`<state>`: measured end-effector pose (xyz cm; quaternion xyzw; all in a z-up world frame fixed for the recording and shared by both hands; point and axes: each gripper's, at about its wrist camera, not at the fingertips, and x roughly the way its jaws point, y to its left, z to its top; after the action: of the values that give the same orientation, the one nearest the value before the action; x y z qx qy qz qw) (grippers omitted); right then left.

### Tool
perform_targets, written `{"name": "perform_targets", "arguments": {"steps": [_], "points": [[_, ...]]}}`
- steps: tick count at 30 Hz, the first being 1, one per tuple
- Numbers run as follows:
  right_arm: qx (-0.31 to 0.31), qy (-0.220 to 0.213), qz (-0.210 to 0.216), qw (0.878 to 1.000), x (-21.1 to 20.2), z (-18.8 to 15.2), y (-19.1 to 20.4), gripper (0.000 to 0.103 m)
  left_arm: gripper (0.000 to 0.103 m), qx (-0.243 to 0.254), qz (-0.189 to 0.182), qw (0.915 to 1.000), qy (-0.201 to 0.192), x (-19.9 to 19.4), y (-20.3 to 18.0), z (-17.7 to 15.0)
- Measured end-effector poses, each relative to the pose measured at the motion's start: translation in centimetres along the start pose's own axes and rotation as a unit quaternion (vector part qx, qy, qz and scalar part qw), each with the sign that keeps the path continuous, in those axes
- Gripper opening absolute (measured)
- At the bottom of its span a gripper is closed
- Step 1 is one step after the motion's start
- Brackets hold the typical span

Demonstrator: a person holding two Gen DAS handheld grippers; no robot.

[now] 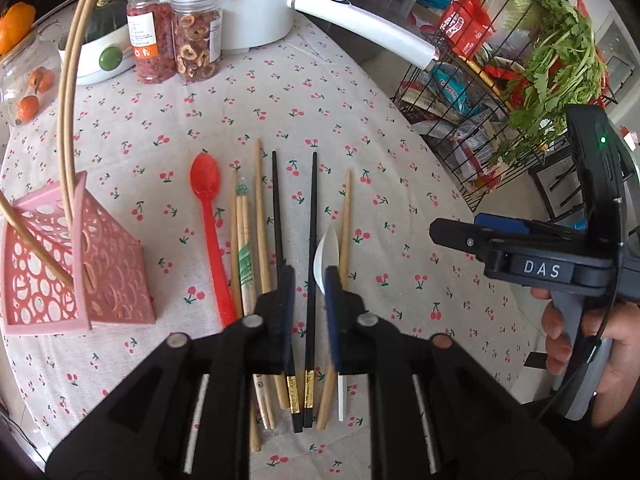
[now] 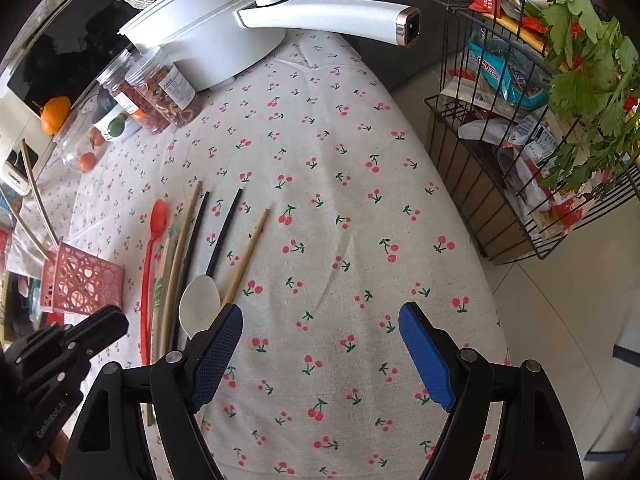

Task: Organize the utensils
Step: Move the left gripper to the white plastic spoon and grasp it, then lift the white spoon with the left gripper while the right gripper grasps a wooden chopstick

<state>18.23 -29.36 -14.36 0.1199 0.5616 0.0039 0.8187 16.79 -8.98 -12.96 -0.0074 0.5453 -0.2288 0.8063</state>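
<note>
the left gripper [image 1: 310, 280] is hovering with fingers narrowly apart, straddling the right black chopstick [image 1: 311, 240], whose long axis is running straight ahead along the fingers on the tablecloth [image 1: 400, 200]. the right gripper [image 2: 320, 354] is waiting wide open, farther off, beside the white spoon [image 2: 198, 308].
</note>
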Motion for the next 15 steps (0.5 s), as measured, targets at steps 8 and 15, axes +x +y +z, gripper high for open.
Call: {"name": "perform_targets", "arguments": {"steps": [8,15], "points": [[0.002,0.007,-0.011,1.000,0.5,-0.2,-0.6,0.082,0.034,-0.016,-0.001,0.9995,0.028,4.5,-0.6,1.0],[0.013,0.010,-0.009,1.000,0.9,0.3,-0.5,0.082,0.002,-0.003,0.007,0.9997,0.022,5.3,-0.7,1.3]]}}
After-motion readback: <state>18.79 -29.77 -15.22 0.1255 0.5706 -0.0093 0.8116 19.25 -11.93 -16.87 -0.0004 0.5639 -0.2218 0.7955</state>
